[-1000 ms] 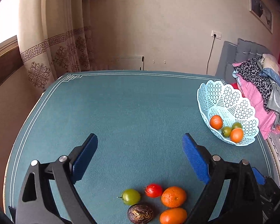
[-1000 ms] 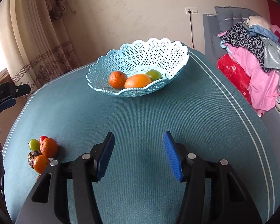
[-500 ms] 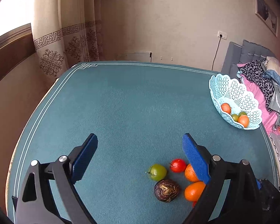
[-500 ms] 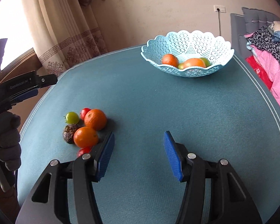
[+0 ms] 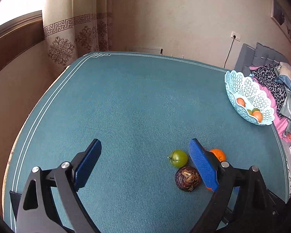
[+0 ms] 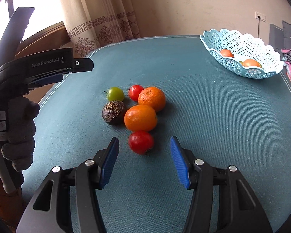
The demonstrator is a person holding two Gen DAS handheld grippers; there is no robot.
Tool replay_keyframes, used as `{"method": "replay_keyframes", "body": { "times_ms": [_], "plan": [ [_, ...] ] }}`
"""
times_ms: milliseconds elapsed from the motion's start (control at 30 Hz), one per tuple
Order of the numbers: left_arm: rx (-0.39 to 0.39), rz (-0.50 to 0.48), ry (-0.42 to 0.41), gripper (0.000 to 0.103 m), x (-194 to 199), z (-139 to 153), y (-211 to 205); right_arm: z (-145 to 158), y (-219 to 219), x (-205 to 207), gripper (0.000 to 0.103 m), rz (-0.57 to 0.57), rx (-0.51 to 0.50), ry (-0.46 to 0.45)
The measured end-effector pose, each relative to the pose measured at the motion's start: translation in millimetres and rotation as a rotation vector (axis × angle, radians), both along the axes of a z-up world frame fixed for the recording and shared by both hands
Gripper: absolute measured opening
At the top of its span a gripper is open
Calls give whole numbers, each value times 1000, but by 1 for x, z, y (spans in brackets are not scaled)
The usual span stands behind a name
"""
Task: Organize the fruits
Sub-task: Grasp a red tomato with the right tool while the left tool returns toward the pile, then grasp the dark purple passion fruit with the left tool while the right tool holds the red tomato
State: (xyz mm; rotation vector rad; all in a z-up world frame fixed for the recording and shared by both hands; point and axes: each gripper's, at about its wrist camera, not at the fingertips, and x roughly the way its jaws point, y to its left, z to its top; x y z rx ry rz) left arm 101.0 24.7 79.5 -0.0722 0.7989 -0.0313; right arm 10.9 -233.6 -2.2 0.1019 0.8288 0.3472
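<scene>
A cluster of fruit lies on the teal table: a near red tomato (image 6: 141, 142), two oranges (image 6: 140, 118) (image 6: 151, 98), a far red tomato (image 6: 135, 92), a green tomato (image 6: 115, 94) and a dark passion fruit (image 6: 113, 112). My right gripper (image 6: 144, 156) is open, just short of the near red tomato. My left gripper (image 5: 144, 160) is open and empty; the green tomato (image 5: 178, 158) and passion fruit (image 5: 187, 178) sit beside its right finger. It also shows in the right wrist view (image 6: 42, 66), held by a gloved hand. A light blue basket (image 6: 242, 44) (image 5: 248, 89) holds some fruit.
The table's white-lined edge (image 5: 38, 114) runs along the left, with a curtain (image 5: 75, 31) and window behind. A bed with piled clothes (image 5: 277, 81) stands past the table's right side.
My right gripper has swung left from the basket and come close to the fruit cluster. My left gripper has drifted left and back, so the fruit now sits by its right finger.
</scene>
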Motion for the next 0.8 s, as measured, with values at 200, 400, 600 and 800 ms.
{"method": "replay_keyframes", "body": {
  "times_ms": [200,400,600,800],
  "plan": [
    [-8,9,3,93,-2,-2,5,-7,6,9,41,12,-14,31],
    [-10,6,8,93,-3,-4,6,-8,7,12,29,21,-21,32],
    [-8,4,17,93,-5,-7,6,-5,5,5,28,19,-30,25],
    [-2,-20,33,93,-12,-15,-2,0,-13,1,28,-40,-24,9]
  ]
}}
